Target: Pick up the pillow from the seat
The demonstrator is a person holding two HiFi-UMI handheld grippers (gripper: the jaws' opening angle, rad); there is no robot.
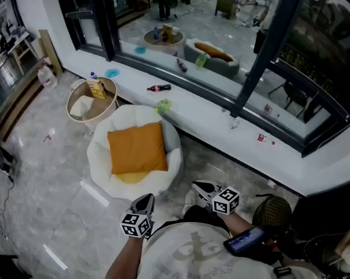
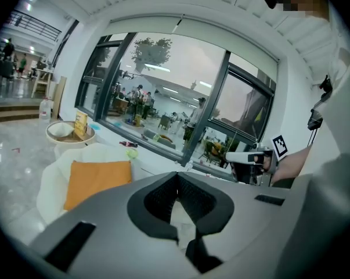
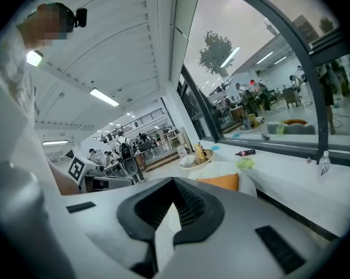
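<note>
"Starting with the head view: where is it?"

"The flat orange fabric pillow (image 1: 137, 148) lies on the round white padded seat (image 1: 99, 156), at 12 o'clock from the left gripper (image 1: 145, 199) and about 10 o'clock from the right gripper (image 1: 199, 186). Both are well short of it."

"Which way does it point?"

"It's close to square, so the long axis is weak. The side edges run nearly 12 to 6, and the top edge tips slightly toward 2. One corner overhangs a yellow seat cushion (image 1: 131, 178) at 6."

"And the left gripper view?"

"The pillow (image 2: 96, 182) sits at 9 o'clock of the frame, off the line of the left gripper (image 2: 176, 179), whose pads are pressed together with nothing between them. The right gripper (image 2: 230, 157) shows at 3."

"The right gripper view?"

"It's the same story. The right gripper (image 3: 173, 182) has its pads closed against each other and holds nothing. Only an orange edge of the pillow (image 3: 220, 182) peeks over at 1 o'clock, on the seat (image 3: 247, 185)."

"What could go wrong?"

"I think closed jaws would only prod the soft fabric and shove the pillow across the seat, so they need to spread first. Neither gripper lines up with it either. A pinch on one corner could let it droop and slide out, and a deep bite might catch the cushion underneath too."
</note>
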